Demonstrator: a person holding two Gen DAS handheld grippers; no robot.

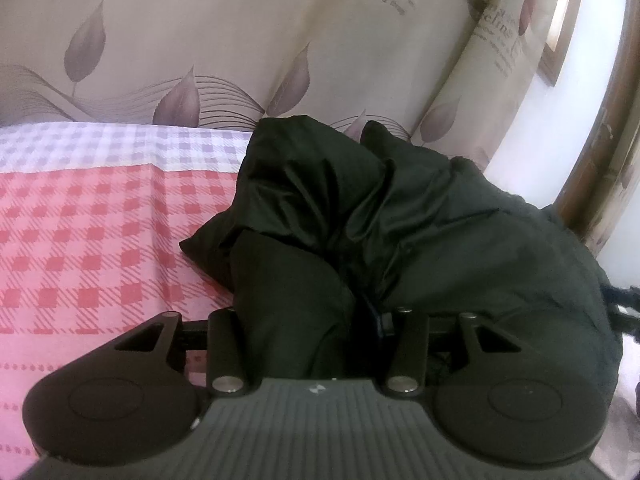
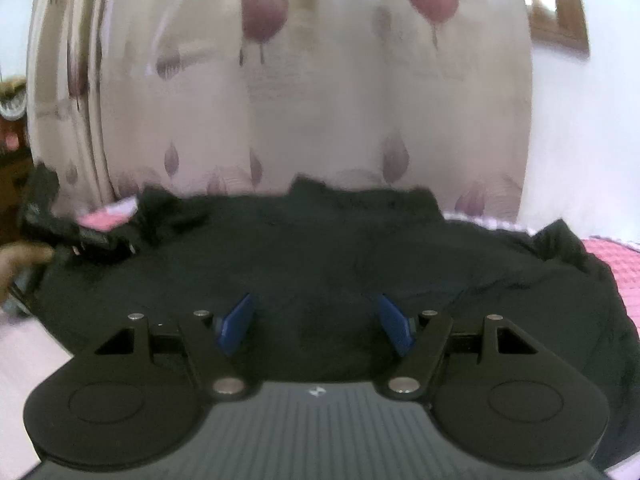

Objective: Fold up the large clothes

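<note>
black jacket [image 1: 420,220] lies bunched on the pink checked bedspread [image 1: 88,240], a thick fold clamped in the left gripper [image 1: 316,332] seemingly for lifting over, while the right gripper [image 2: 316,326] hangs wide and empty above it.

a black, shiny padded jacket [image 1: 400,216] lies bunched and creased on the pink checked bedsheet [image 1: 88,240].

left wrist view sits low and close over the checked bedsheet [image 1: 100,240], facing the leaf-print curtain [image 1: 180,40] at the bed's far edge, dark garment [image 1: 420,220] filling its right half. right wrist view, blurred, faces the same curtain across the garment. both share garment, sheet, curtain.
</note>
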